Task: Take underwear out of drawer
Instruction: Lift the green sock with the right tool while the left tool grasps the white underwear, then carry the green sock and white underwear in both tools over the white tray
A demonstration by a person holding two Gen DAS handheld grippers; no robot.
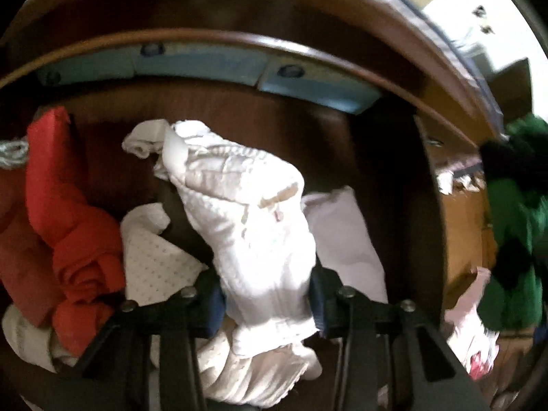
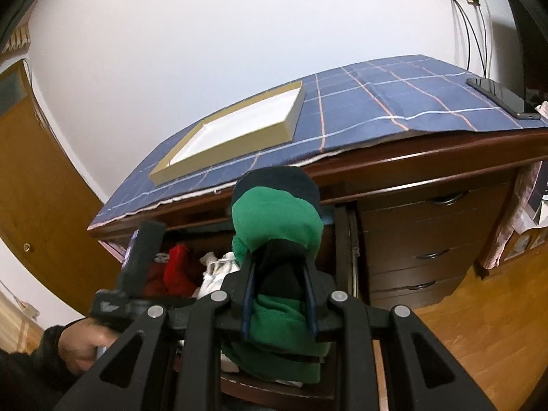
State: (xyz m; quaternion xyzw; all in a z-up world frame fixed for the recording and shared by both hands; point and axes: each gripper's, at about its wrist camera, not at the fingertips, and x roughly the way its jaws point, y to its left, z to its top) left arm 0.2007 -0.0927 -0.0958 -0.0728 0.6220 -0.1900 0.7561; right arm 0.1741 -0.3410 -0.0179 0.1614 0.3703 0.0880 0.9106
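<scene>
the left gripper [image 1: 267,303] pinches a crumpled white cotton undergarment [image 1: 239,205] over the dark wooden drawer [image 1: 212,113]; the right gripper [image 2: 279,303] clamps what looks like rolled green-and-black fabric underwear [image 2: 277,226].

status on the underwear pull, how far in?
Done: nothing visibly set down yet; the tray on the dresser is bare. In hand: right gripper clamps a green-and-black piece above the drawer; left gripper pinches a white piece. Left: red garment, other whites.

Ribbed white cloth underwear [image 1: 246,226], glossy dark wood drawer [image 1: 239,39].
</scene>
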